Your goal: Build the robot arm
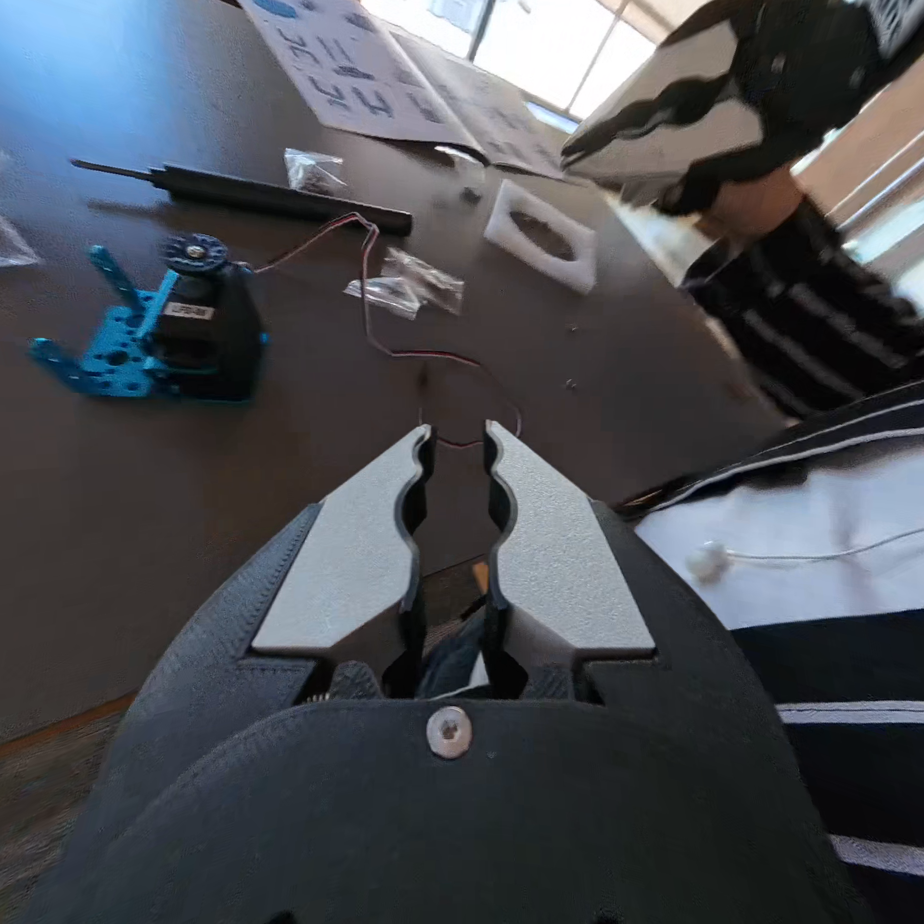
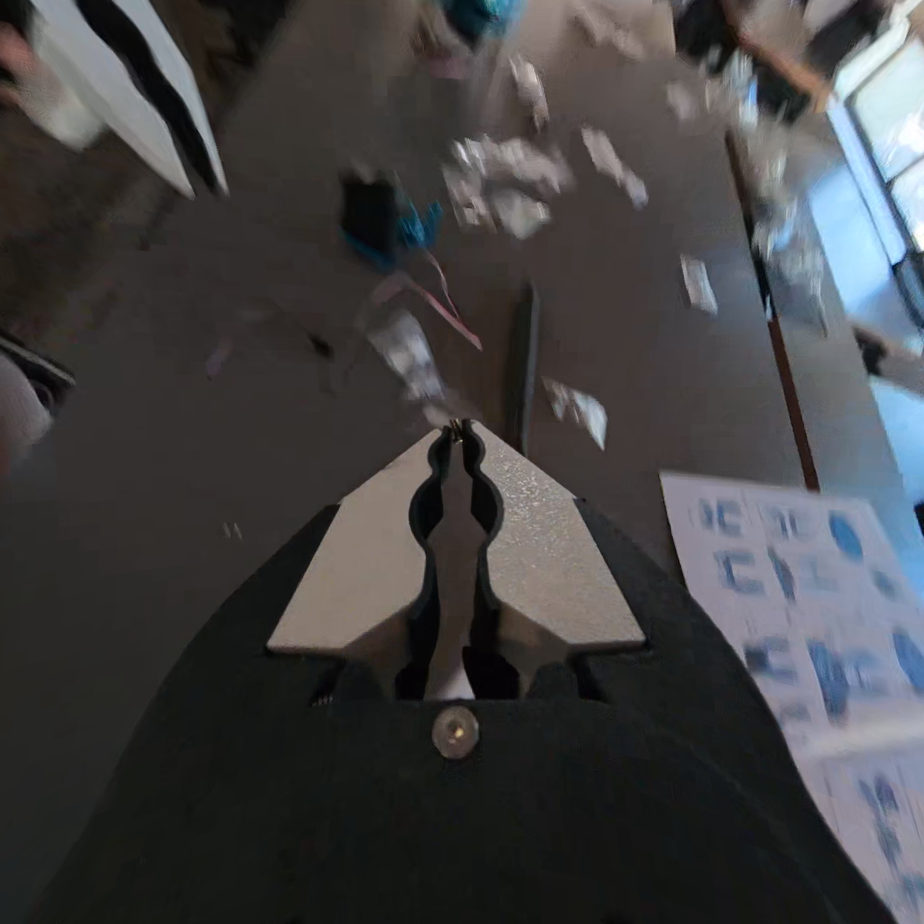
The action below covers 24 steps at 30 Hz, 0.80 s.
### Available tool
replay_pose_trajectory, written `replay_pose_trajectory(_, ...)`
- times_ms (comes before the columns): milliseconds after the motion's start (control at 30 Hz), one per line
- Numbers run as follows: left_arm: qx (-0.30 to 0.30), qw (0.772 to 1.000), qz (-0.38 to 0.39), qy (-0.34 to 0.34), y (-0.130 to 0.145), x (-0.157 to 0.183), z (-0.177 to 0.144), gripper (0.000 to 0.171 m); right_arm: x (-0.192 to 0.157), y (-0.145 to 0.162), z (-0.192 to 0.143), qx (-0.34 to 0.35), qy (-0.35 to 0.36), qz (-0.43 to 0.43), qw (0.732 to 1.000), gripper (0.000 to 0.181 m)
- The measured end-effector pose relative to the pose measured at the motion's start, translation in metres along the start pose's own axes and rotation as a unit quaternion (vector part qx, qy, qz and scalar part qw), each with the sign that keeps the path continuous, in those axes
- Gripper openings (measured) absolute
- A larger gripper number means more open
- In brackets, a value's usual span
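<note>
My left gripper [image 1: 457, 432] is open and empty, low over the dark table [image 1: 150, 500]. A thin red and black wire [image 1: 400, 352] lies on the table just beyond its fingertips and runs to a black servo in a blue metal bracket [image 1: 165, 330] at the left. My right gripper [image 2: 456, 431] is shut on a tiny brass-coloured metal part [image 2: 456, 429] pinched at its very tips, above the table. The right wrist view is blurred; the blue bracket with servo [image 2: 385, 220] lies ahead of it. The right gripper also shows in the left wrist view [image 1: 675, 125], raised at the upper right.
A long black bar [image 1: 280, 197], small clear bags of hardware [image 1: 410, 287], a white foam frame [image 1: 545, 235] and a printed paper sheet [image 1: 400, 75] lie on the table. Two loose tiny screws [image 1: 570, 384] lie to the right. A person in striped clothing [image 1: 800, 575] sits at the right edge. About 20 centimetres separates my left fingertips from my right. From my left tips it is roughly 10 centimetres to the blue bracket with servo [image 2: 385, 220]; from my right, 20 centimetres.
</note>
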State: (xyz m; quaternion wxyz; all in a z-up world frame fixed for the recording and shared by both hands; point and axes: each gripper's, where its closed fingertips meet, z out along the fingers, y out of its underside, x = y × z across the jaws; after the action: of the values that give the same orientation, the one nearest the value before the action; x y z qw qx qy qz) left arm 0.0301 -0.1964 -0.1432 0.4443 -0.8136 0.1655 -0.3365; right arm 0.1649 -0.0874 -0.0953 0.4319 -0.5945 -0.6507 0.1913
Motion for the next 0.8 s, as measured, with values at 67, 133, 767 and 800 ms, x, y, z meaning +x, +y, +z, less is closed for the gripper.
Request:
replay_pose_trajectory(67, 0.025, 0.999, -0.031, 0.031, -0.008, 0.005, 0.000, 0.018, -0.030, -0.040, 0.026, 0.045, -0.013, -0.024, 0.999, 0.003)
replay_pose_trajectory(133, 0.064, 0.994, -0.067, 0.064, -0.024, 0.007, -0.004, 0.017, -0.059, -0.072, 0.046, 0.090, -0.045, -0.027, 0.995, 0.002)
replay_pose_trajectory(767, 0.083, 0.952, -0.171, 0.240, -0.054, -0.040, -0.046, 0.002, -0.098, -0.138, 0.142, 0.037, -0.011, -0.074, 0.996, 0.003)
replay_pose_trajectory(800, 0.074, 0.952, -0.169, 0.245, -0.054, -0.045, -0.048, 0.001, -0.098, -0.141, 0.148, 0.031, -0.001, -0.071, 0.997, 0.003)
